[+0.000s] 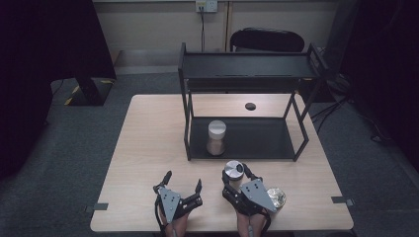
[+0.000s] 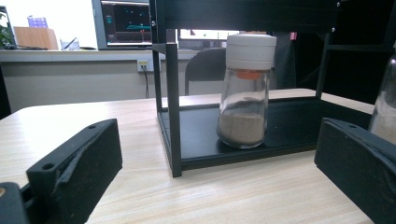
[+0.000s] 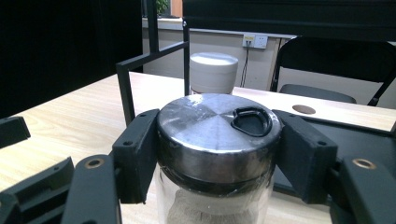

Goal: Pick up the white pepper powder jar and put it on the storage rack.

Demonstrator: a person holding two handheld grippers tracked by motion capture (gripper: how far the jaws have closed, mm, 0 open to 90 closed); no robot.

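Note:
A glass jar with a steel lid (image 1: 233, 169) stands near the table's front edge, and my right gripper (image 1: 235, 173) is shut on it. In the right gripper view its pads (image 3: 137, 149) press both sides of that lid (image 3: 217, 135). My left gripper (image 1: 183, 178) rests open to the left with nothing between its fingers (image 2: 77, 168). A white-capped glass shaker (image 1: 216, 137) holding brown powder stands on the lower shelf of the black rack (image 1: 247, 148); it appears straight ahead in the left gripper view as the shaker (image 2: 246, 93).
Another jar with a shiny lid (image 1: 275, 196) sits just right of my right hand. The rack's top shelf (image 1: 247, 66) is bare. A small round hole (image 1: 250, 106) marks the table behind the rack. A chair (image 1: 267, 39) stands beyond the table.

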